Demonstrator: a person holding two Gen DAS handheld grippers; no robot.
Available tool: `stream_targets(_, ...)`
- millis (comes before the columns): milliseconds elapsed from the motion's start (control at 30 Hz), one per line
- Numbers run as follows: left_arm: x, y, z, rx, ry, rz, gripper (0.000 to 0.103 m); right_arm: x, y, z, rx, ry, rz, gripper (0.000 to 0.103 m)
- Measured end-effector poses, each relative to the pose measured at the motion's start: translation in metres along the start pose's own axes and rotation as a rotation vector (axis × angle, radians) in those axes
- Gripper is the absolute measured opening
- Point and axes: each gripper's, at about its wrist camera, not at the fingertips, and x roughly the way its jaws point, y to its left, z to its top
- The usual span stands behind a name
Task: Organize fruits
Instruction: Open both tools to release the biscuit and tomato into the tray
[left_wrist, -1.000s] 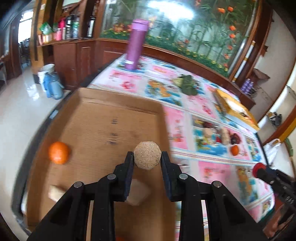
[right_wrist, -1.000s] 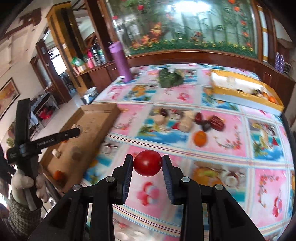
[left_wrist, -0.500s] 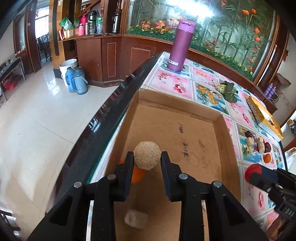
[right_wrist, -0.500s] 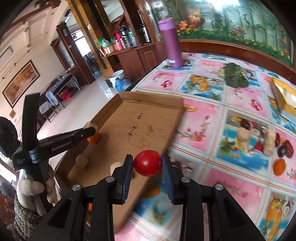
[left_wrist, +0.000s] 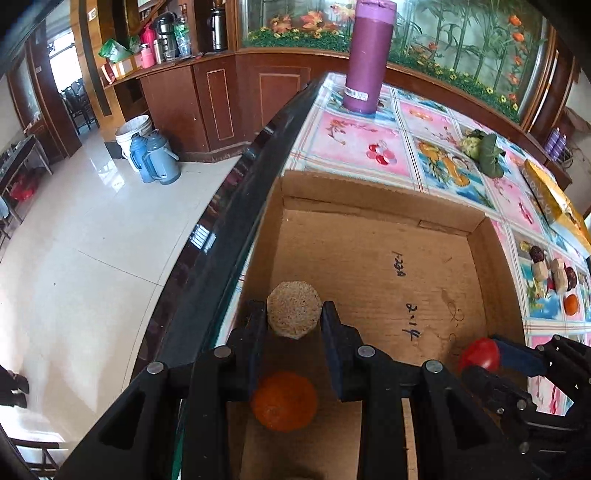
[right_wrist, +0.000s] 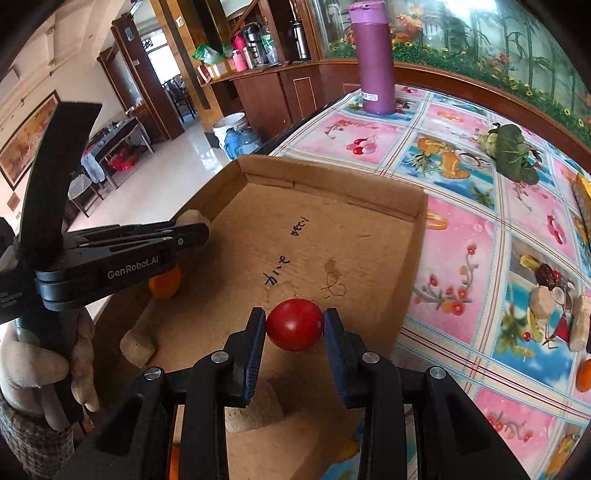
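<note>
A long table (right_wrist: 458, 236) carries a pink and blue cloth printed with fruit pictures; its dark edge runs beside a glossy white tile floor (left_wrist: 92, 236). Brown wooden cabinets (left_wrist: 221, 99) and a flowered glass panel (left_wrist: 461, 40) stand behind it. A shallow cardboard tray (right_wrist: 391, 206) lies at the table's near corner, with pen marks on its floor. A purple flask (left_wrist: 364, 55) stands upright past the tray, and a green leafy bundle (right_wrist: 511, 151) lies farther along the cloth. A cluster of small fruits (left_wrist: 554, 275) sits on the cloth well away from the tray.

Both grippers tilt down over the tray. A gloved hand (right_wrist: 33, 369) holds the left gripper (left_wrist: 293, 315) near the tray's left wall, and its jaws grasp a tan, rough-skinned ball (left_wrist: 293, 314) above the tray floor. The right gripper (right_wrist: 294, 325) hangs over the tray's right half, clamped on a tomato (right_wrist: 294, 324), smooth, glossy and red, clear of the cardboard.

An orange (left_wrist: 284, 400) lies in the tray beneath the left gripper. Two pale beige lumps rest on the tray floor, one near the left wall (right_wrist: 136, 345), one beneath the right gripper (right_wrist: 255, 410).
</note>
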Motion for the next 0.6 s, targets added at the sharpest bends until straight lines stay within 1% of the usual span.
stream_targets(100, 0.005, 0.0, -0.001, 0.003, 0.022, -0.004, 0.028, 0.007, 0.003, -0.001, -0.007, 0.012, -0.005, 0.036)
stream_targets(200, 0.006, 0.0, -0.001, 0.005, 0.027, -0.001, 0.029, 0.012, 0.002, -0.003, -0.005, 0.025, -0.007, 0.036)
stream_targets(400, 0.005, 0.002, -0.001, -0.021, 0.033, -0.02, 0.029, 0.013, 0.004, -0.001, -0.019, 0.016, -0.012, 0.037)
stream_targets(467, 0.003, 0.004, -0.001, -0.038, 0.034, -0.029, 0.031, 0.011, 0.003, -0.001, -0.015, 0.011, -0.008, 0.051)
stream_targets(500, 0.0, 0.004, -0.001, -0.047, 0.032, -0.036, 0.033, 0.009, 0.004, -0.001, -0.014, 0.004, -0.008, 0.063)
stream_targets(533, -0.004, 0.005, -0.001, -0.054, 0.026, -0.044, 0.037, 0.006, 0.004, -0.001, -0.014, -0.01, -0.009, 0.067)
stream_targets(600, -0.017, 0.007, -0.001, -0.071, 0.0, -0.048, 0.048, -0.004, 0.005, 0.001, -0.028, -0.041, -0.02, 0.067)
